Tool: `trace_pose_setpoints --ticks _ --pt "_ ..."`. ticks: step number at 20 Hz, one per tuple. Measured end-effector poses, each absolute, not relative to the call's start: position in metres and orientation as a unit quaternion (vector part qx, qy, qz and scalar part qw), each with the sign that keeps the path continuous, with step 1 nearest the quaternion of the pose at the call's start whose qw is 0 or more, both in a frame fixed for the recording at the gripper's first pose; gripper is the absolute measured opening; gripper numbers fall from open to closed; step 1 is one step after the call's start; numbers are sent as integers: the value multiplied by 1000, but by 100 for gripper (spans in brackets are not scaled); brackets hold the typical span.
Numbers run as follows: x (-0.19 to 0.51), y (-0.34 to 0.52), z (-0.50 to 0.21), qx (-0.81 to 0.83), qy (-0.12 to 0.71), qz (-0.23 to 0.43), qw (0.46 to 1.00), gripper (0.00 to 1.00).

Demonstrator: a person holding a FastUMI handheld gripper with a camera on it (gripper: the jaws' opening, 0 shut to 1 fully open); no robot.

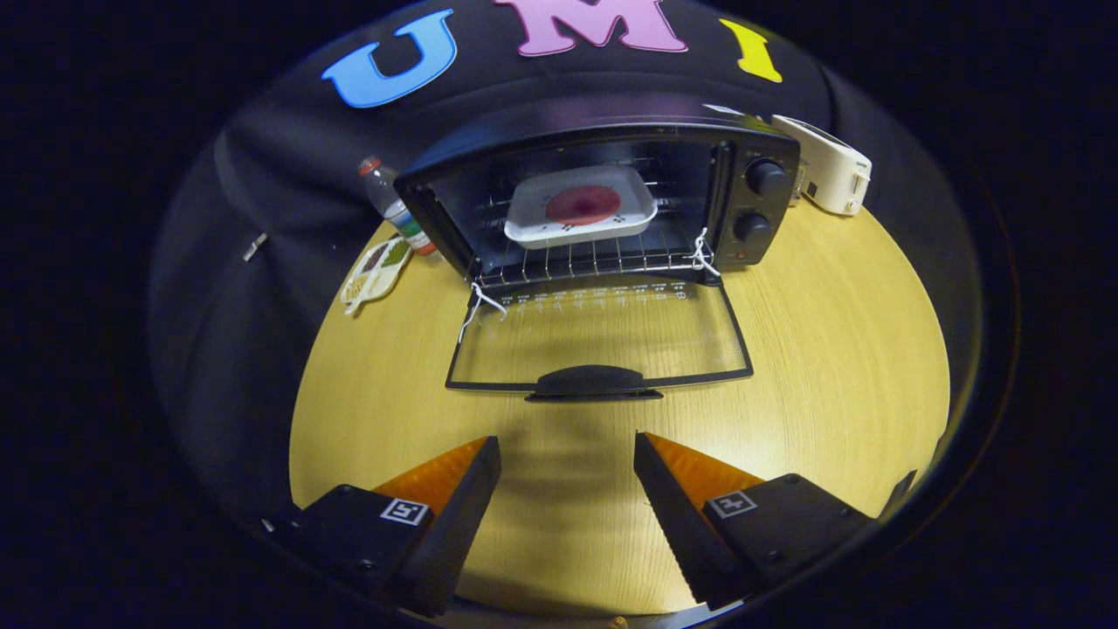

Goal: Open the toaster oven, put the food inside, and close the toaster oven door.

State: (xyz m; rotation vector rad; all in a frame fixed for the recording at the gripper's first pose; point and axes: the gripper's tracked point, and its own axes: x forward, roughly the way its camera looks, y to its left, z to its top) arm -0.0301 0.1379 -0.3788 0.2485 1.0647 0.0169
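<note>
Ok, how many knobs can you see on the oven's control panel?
2, both on the oven's right-hand panel: upper knob, lower knob directly beneath it. Door lies open, beyond the open gripper; none look hidden.

Gripper (568, 450): fingers spread, nothing between; bare table (830, 349) ahead. Door (603, 336): flat on table, handle (592, 383) nearest fingers, barring low approach. Oven (603, 201) mouth: unblocked; tray (581, 207) fills rack middle. Bottle (393, 205), toaster (830, 166): flank oven.
</note>
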Motion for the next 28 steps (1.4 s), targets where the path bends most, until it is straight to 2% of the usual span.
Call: trace_pose_setpoints --ticks 5,16,21,28 --pt "-27 132 -425 91 554 -17 827 100" --pt "2 108 -456 70 568 -59 818 99" --pt "-1 109 -425 69 535 -47 841 99" --pt "16 113 -336 111 414 -22 903 99"
